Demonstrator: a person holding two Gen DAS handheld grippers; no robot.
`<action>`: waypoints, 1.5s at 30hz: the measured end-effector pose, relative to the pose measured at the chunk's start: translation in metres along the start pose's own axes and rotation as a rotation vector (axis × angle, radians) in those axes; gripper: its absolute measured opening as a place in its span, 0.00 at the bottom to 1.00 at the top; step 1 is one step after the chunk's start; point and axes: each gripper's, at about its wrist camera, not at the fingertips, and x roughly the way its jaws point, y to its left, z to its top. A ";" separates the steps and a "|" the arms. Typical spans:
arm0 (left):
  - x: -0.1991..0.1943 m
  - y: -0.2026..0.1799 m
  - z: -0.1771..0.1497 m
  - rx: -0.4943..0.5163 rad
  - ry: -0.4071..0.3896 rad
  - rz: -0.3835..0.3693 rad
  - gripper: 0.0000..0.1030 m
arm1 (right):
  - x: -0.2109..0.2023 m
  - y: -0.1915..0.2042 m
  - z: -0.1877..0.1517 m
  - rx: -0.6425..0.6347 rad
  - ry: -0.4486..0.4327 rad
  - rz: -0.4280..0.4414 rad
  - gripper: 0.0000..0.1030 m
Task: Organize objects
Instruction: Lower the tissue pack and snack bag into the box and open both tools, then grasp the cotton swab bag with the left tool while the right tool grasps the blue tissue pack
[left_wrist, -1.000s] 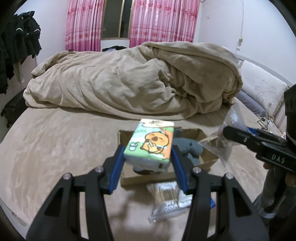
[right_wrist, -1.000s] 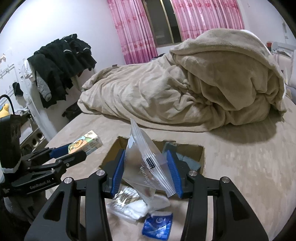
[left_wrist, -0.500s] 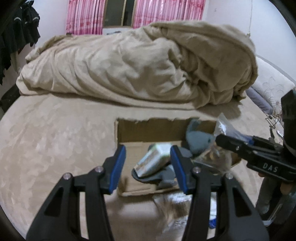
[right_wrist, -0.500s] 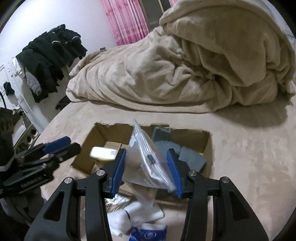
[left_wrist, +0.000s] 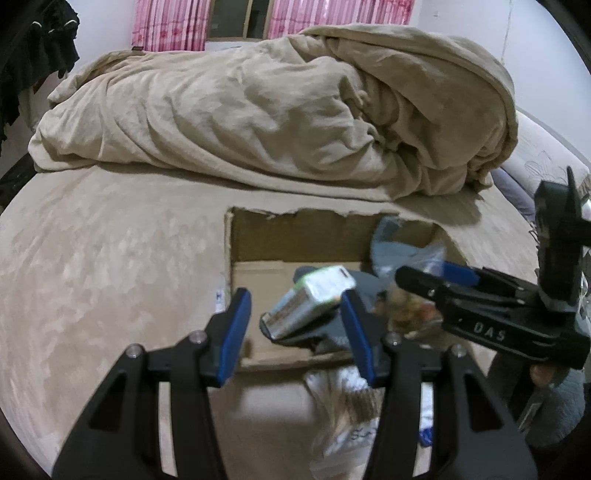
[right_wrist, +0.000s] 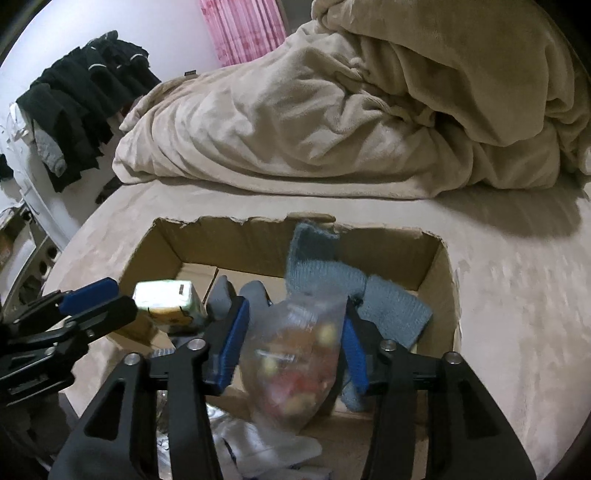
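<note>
An open cardboard box (left_wrist: 295, 236) (right_wrist: 439, 273) sits on the bed. The green tissue pack (left_wrist: 314, 301) (right_wrist: 168, 301) lies tilted inside it on grey socks (right_wrist: 332, 280). My left gripper (left_wrist: 295, 332) is open and empty just above the box's near edge. My right gripper (right_wrist: 293, 343) holds its jaws around a clear zip bag (right_wrist: 295, 358) with small coloured pieces; the bag is blurred and hangs over the box's near right part. I cannot tell whether the pads still pinch it.
A bag of cotton swabs (left_wrist: 347, 410) and white and blue packets (right_wrist: 266, 443) lie on the bed in front of the box. A bunched beige duvet (left_wrist: 277, 114) lies behind it. Dark clothes (right_wrist: 81, 107) hang at the left wall.
My left gripper opened and the tissue pack dropped into the box. My right gripper moved forward and down over the box, and the zip bag tipped down between the jaws.
</note>
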 end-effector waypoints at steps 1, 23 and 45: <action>-0.001 -0.001 0.000 0.001 0.000 -0.001 0.51 | -0.001 0.000 -0.001 -0.002 0.002 -0.005 0.63; -0.088 -0.023 -0.019 -0.028 -0.046 -0.048 0.75 | -0.117 0.018 -0.013 -0.054 -0.143 -0.080 0.77; -0.124 -0.028 -0.080 -0.048 -0.010 -0.016 0.91 | -0.164 0.041 -0.071 -0.077 -0.114 -0.037 0.83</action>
